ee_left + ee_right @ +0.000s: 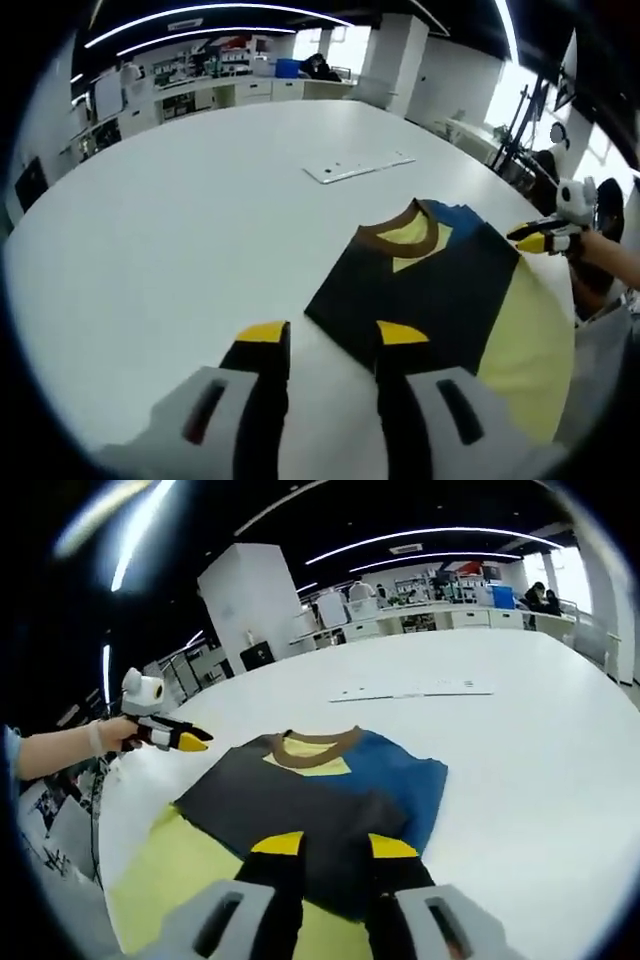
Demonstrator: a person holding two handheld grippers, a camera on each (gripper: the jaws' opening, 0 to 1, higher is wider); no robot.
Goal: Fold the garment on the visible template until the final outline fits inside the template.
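In the left gripper view, the left tongs (330, 337) gape empty at lower centre, over the near edge of the dark navy, blue and yellow garment (430, 280), partly folded on the white desk (180, 220). In the right gripper view, the right tongs (333, 844) hover open and empty above the cloth; the pale yellow template (170, 880) shows lower left, so more folding seems needed.

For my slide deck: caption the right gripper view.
Right gripper open above a partly folded dark garment on a yellow template, left gripper alongside.

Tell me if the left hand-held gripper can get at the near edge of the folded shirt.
Probably yes: the left hand-held gripper is open right at the shirt's near edge, with nothing between them.
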